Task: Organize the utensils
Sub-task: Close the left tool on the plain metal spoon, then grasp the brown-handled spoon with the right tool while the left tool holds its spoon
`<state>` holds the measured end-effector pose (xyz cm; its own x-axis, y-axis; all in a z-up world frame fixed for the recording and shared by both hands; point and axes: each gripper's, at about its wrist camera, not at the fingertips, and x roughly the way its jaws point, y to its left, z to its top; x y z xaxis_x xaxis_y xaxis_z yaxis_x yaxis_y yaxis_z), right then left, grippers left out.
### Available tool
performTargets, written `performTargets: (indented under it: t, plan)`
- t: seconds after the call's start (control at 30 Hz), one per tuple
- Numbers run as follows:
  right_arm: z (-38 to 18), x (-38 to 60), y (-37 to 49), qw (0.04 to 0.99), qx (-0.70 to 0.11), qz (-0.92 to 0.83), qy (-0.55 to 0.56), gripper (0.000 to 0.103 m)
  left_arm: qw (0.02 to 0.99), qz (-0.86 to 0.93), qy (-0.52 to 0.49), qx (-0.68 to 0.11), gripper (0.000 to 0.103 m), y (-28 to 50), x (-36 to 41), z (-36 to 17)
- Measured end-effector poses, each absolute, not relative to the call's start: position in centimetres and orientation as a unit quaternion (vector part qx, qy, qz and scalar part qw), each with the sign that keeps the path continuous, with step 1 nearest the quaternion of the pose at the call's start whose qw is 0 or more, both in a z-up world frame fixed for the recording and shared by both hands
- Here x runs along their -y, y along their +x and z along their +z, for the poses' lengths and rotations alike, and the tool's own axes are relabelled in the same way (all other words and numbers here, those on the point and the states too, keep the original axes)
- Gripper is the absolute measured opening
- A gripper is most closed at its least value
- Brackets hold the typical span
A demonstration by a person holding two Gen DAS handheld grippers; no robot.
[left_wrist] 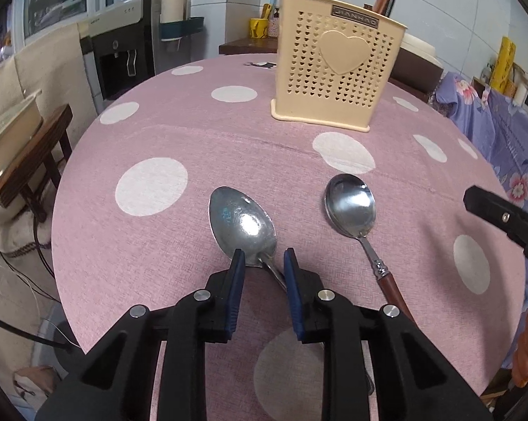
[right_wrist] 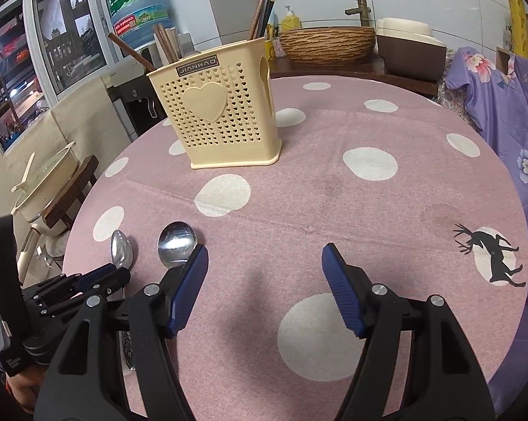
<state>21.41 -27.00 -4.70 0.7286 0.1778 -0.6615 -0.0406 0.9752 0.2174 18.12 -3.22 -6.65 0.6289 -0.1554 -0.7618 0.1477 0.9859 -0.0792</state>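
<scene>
Round table w/ pink dotted cloth (left_wrist: pixel 180 133) carries a cream perforated utensil holder (left_wrist: pixel 337 70) at the far side, chopsticks (right_wrist: pixel 265 7) standing in it. Near edge: all-metal spoon (left_wrist: pixel 241 226) and, just right, apart, wood-handled spoon (left_wrist: pixel 351 207). Left gripper (left_wrist: pixel 264 261) straddles the metal spoon's neck, jaws narrowed, contact unclear; right gripper (right_wrist: pixel 264 263) is spread wide over bare cloth.

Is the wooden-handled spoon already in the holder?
No, the wooden-handled spoon lies flat on the tablecloth, well short of the cream holder and beside the all-metal spoon.
</scene>
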Motion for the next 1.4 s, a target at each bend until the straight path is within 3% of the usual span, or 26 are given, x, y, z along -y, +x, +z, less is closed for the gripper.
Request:
performTargets:
  t: [0.03, 0.1, 0.17, 0.33, 0.5, 0.63, 0.83, 1.4]
  plan:
    - [-4.7, 27.0, 21.4, 0.924, -0.364, 0.060, 0.095, 0.068, 0.901, -0.084, -0.011, -0.425, 0.029, 18.0, 3.1, -6.6]
    - [-4.8, 27.1, 21.4, 0.924, -0.365, 0.060, 0.097, 0.068, 0.904, -0.074, -0.016, -0.422, 0.056, 17.8, 2.9, -6.5]
    - [-4.9, 27.1, 21.4, 0.923, -0.366, 0.061, 0.098, 0.068, 0.907, -0.055, -0.018, -0.418, 0.063, 17.7, 2.7, -6.6]
    - [-5.1, 27.2, 21.5, 0.922, -0.369, 0.063, 0.099, 0.068, 0.907, -0.032, 0.001, -0.421, 0.063, 18.5, 3.5, -6.6]
    - [-5.1, 27.4, 21.3, 0.922, -0.369, 0.064, 0.100, 0.068, 0.904, -0.006, 0.017, -0.427, 0.054, 20.4, 4.3, -6.9]
    - [-5.4, 27.5, 21.4, 0.920, -0.374, 0.062, 0.103, 0.068, 0.902, 0.004, 0.020, -0.432, 0.053, 21.6, 4.6, -6.9]
    - [-5.5, 26.8, 21.6, 0.918, -0.380, 0.068, 0.094, 0.068, 0.899, -0.010, 0.028, -0.438, 0.038, 22.4, 5.0, -6.8]
    - [-6.7, 20.8, 22.1, 0.891, -0.429, 0.148, 0.030, 0.068, 0.896, -0.047, 0.024, -0.441, 0.037, 24.1, 1.7, -6.6]
